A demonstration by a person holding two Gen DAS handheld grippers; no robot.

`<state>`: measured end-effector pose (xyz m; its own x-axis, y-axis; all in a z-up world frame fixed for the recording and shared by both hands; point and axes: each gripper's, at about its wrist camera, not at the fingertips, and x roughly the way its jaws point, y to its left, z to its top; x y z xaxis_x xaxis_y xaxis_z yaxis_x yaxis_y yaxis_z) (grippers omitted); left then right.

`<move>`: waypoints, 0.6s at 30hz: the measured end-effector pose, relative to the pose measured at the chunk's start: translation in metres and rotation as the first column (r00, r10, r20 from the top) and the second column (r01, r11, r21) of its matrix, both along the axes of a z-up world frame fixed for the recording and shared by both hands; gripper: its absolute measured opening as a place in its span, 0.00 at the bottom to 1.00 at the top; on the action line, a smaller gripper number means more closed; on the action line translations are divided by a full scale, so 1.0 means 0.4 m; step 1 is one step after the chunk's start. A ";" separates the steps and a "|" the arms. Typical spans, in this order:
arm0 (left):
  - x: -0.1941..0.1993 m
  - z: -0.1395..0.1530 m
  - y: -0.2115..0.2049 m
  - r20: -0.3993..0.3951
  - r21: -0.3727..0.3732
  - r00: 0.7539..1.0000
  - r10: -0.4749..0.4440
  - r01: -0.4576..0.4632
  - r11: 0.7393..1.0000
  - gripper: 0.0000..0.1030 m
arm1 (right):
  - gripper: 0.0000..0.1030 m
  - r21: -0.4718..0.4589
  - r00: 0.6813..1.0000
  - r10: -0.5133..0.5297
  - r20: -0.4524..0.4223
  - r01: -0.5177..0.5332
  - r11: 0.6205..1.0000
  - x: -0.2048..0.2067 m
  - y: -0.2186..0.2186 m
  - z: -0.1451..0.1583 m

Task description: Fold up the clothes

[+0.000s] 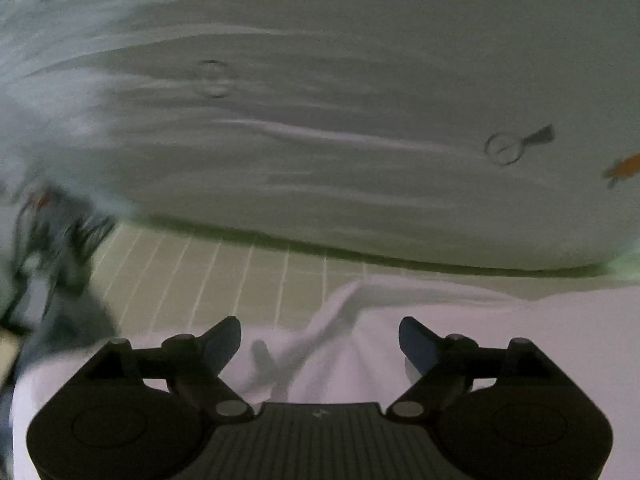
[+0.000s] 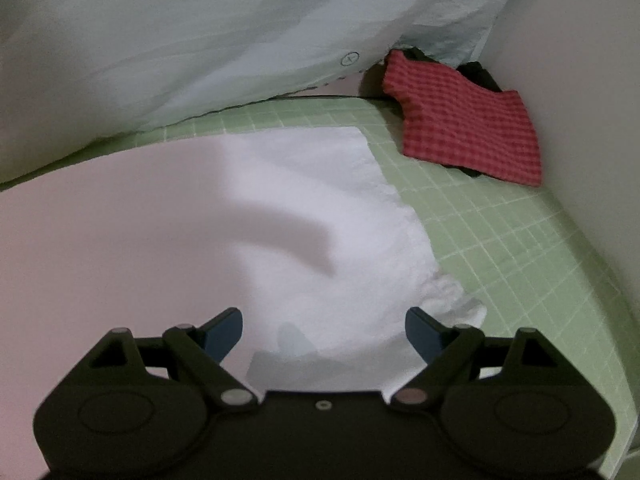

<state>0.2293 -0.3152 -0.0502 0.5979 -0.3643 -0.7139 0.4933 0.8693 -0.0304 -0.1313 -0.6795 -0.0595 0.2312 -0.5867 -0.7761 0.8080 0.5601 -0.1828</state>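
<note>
A white garment [image 2: 304, 216] lies spread on the green gridded mat [image 2: 500, 248]; its frilled edge runs down the right side. My right gripper [image 2: 324, 330] hovers over its near part, jaws wide apart with nothing between the pads. In the left wrist view the same white garment [image 1: 400, 332] lies creased under my left gripper [image 1: 320, 340], whose jaws also stand wide with no cloth pinched. That view is blurred.
A large pale printed sheet [image 1: 320, 120] hangs or lies bunched behind the mat [image 1: 224, 272]; it shows too as a pale sheet [image 2: 200, 40]. A red checked cloth [image 2: 468, 128] sits on something dark at the mat's far right corner. A dark blurred shape [image 1: 52, 264] is at left.
</note>
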 end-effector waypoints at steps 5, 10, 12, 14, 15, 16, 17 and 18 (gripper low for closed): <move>-0.155 0.032 0.115 -0.081 -0.070 0.990 0.114 -0.119 0.990 0.88 | 0.87 0.027 0.991 -0.111 0.073 0.110 0.994 -0.095 -0.046 -0.025; -0.311 0.023 0.206 -0.172 -0.060 0.958 0.231 -0.244 0.968 0.88 | 0.81 0.082 0.945 -0.284 0.160 0.274 0.958 -0.193 -0.139 -0.064; -0.368 0.026 0.231 -0.209 -0.054 0.939 0.272 -0.288 0.956 0.88 | 0.68 0.114 0.939 -0.300 0.169 0.283 0.952 -0.208 -0.172 -0.082; -0.401 0.026 0.253 -0.222 -0.046 0.926 0.306 -0.323 0.945 0.88 | 0.35 0.143 0.935 -0.309 0.176 0.286 0.948 -0.220 -0.203 -0.100; -0.419 0.033 0.256 -0.216 -0.041 0.924 0.315 -0.331 0.943 0.88 | 0.28 0.145 0.941 -0.291 0.175 0.267 0.953 -0.219 -0.213 -0.105; -0.438 0.040 0.259 -0.210 -0.036 0.922 0.325 -0.339 0.940 0.88 | 0.09 0.144 0.947 -0.267 0.177 0.243 0.959 -0.218 -0.223 -0.109; -0.454 0.047 0.262 -0.201 -0.031 0.921 0.334 -0.347 0.938 0.88 | 0.06 0.138 0.956 -0.228 0.186 0.204 0.969 -0.213 -0.231 -0.106; -0.469 0.052 0.263 -0.195 -0.031 0.920 0.339 -0.351 0.936 0.88 | 0.05 0.132 0.963 -0.189 0.195 0.165 0.977 -0.209 -0.239 -0.104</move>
<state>0.0417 -0.2101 -0.0292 0.5556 -0.2074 -0.8052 0.1432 0.9778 -0.1531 -0.2150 -0.7753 -0.1010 0.2928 -0.5433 -0.7869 0.9094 0.4124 0.0536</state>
